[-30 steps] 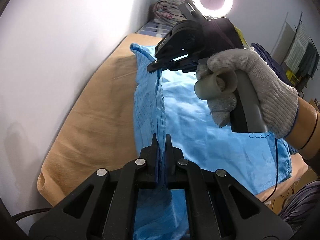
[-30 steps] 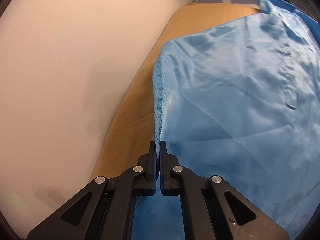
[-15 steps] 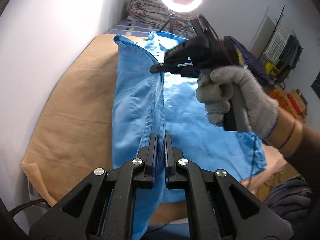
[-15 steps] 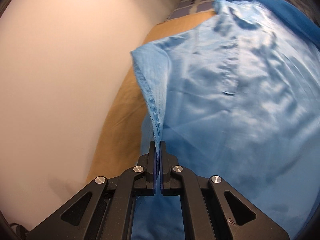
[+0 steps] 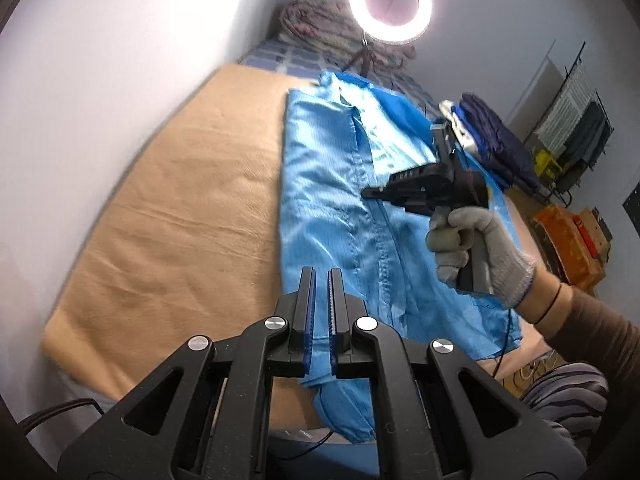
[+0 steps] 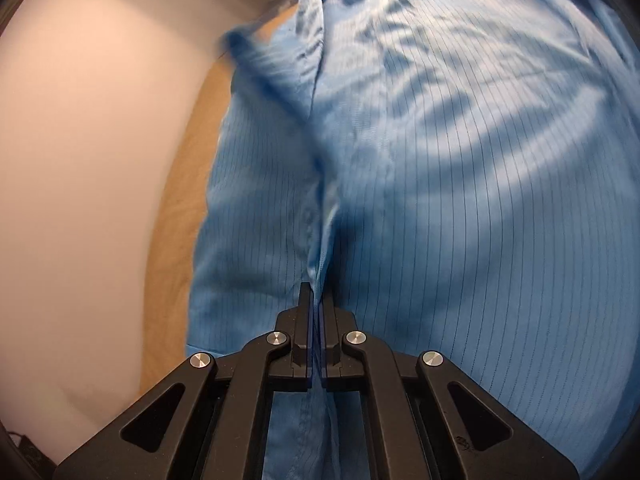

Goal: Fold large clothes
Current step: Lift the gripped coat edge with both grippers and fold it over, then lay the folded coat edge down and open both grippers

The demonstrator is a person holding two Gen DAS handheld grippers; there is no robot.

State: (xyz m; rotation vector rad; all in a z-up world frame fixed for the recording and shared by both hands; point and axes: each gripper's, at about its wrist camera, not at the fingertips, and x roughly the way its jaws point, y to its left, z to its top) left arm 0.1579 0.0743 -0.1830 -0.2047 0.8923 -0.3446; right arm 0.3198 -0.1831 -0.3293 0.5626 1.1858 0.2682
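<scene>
The blue shirt [image 5: 340, 200] lies lengthwise on the tan bed [image 5: 180, 220]. Both grippers, left [image 5: 321, 304] at the near hem and right [image 6: 316, 300] farther up, are clamped on one long edge, keeping it straight for a lengthwise fold.

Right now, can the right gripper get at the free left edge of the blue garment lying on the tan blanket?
Probably not yet. The right gripper is shut on a fold of the blue garment, so it must release first. Otherwise nothing lies across that edge on the tan blanket.
</scene>
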